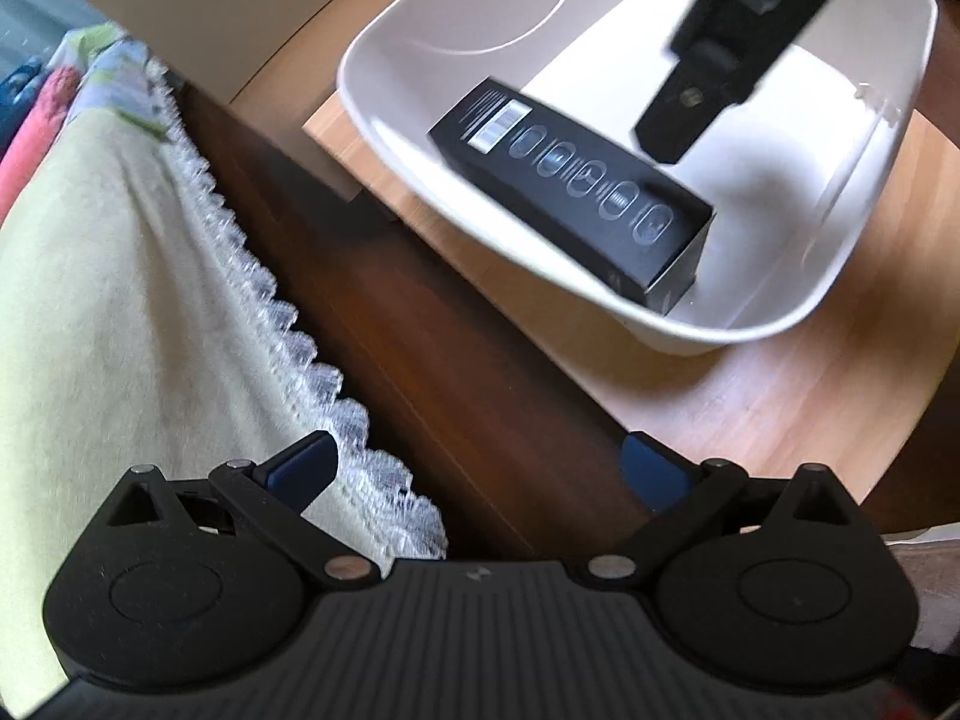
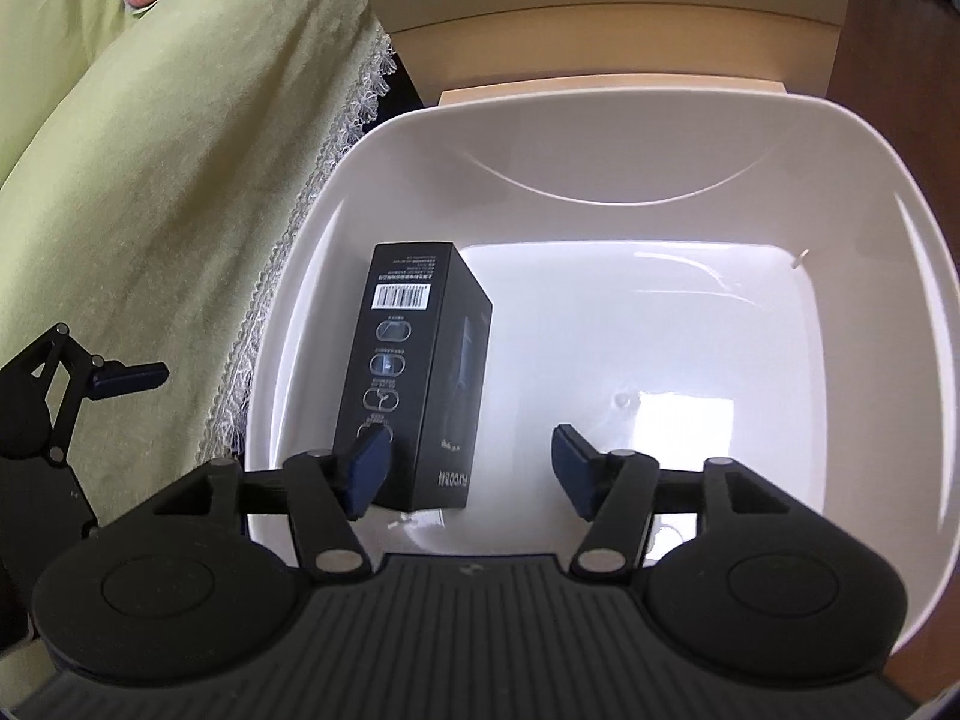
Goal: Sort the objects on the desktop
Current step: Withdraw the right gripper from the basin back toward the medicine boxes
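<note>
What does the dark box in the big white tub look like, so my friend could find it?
Find the big white tub on the wooden table, beside the yellow-green cloth with a lace edge. Inside, near the cloth side, lies a long black box. It bears a white barcode label and a row of rounded icons, and is the only thing there.

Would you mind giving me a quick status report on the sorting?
Both grippers open, empty: left gripper beside the bin, right gripper over it. Black box lying inside white bin. Nothing in the way.
</note>
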A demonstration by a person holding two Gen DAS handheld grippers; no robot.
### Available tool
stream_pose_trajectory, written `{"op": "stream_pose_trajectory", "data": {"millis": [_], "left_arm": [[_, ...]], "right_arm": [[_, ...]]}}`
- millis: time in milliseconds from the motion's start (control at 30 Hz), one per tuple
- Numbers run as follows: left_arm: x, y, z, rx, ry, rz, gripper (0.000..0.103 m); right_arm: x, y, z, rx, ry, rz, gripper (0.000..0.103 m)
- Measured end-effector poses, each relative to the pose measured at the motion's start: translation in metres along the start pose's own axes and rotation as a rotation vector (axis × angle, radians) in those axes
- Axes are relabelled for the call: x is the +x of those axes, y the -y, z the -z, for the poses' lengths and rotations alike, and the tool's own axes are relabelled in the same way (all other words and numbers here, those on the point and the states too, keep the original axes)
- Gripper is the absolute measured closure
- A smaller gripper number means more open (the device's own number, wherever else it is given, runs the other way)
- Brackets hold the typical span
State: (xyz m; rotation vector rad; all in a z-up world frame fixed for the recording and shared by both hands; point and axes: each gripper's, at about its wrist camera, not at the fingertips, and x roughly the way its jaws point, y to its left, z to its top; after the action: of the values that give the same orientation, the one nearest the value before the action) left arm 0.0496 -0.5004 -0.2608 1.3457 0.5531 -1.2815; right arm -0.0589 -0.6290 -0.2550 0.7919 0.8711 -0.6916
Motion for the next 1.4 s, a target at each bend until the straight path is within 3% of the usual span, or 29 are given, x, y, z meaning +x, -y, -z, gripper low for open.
{"op": "stream_pose_trajectory", "data": {"millis": [333, 633, 833, 1400], "left_arm": [[-0.029, 0.012, 0.001, -0.078, 0.045, -0.008, 0.001], [-0.064, 0.021, -0.003, -0.035, 0.058, -0.107, 0.001], [-0.103, 0.014, 0.003, -0.103, 0.091, -0.108, 0.001], [-0.231, 0.010, 0.043, -0.236, 0.161, -0.232, 0.001]], "right_arm": [[-0.038, -0.010, 0.008, -0.071, 0.035, 0.030, 0.028], [-0.070, -0.010, 0.014, -0.085, 0.064, 0.038, 0.026], [-0.094, -0.015, 0.021, -0.095, 0.089, 0.030, 0.023], [-0.178, -0.065, 0.034, -0.208, 0.165, -0.077, 0.011]]}}
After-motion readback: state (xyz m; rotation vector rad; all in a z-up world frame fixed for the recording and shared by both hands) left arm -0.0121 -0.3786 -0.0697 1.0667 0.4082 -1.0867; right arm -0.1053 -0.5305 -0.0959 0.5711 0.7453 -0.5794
